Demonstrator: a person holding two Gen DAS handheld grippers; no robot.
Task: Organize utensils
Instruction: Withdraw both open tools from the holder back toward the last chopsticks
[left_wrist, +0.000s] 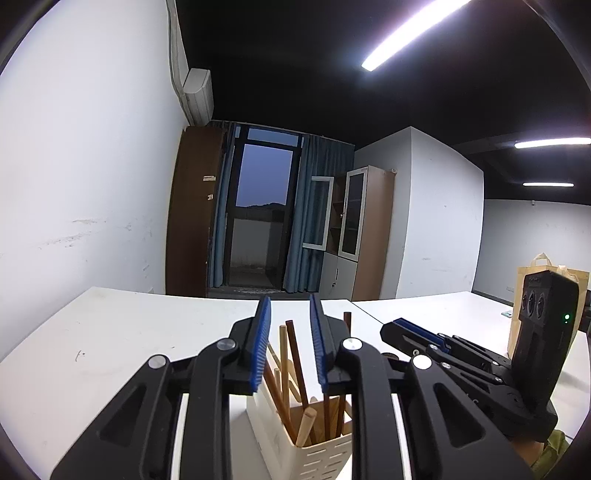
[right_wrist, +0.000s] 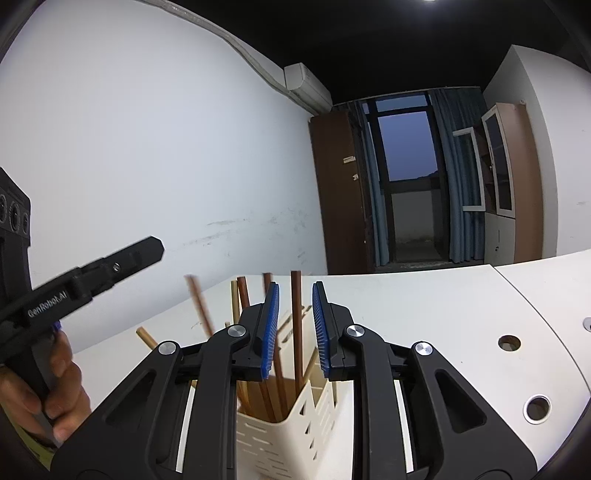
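The cream utensil holder (left_wrist: 317, 443) sits low at centre, its base cut off by the frame edge. Both the left claw (left_wrist: 290, 345) and right claw (right_wrist: 295, 328) stand narrowly parted, gripping nothing, just above the upright wooden chopsticks (right_wrist: 295, 325); one is motion-blurred. Behind lies the white surface (left_wrist: 110, 332).
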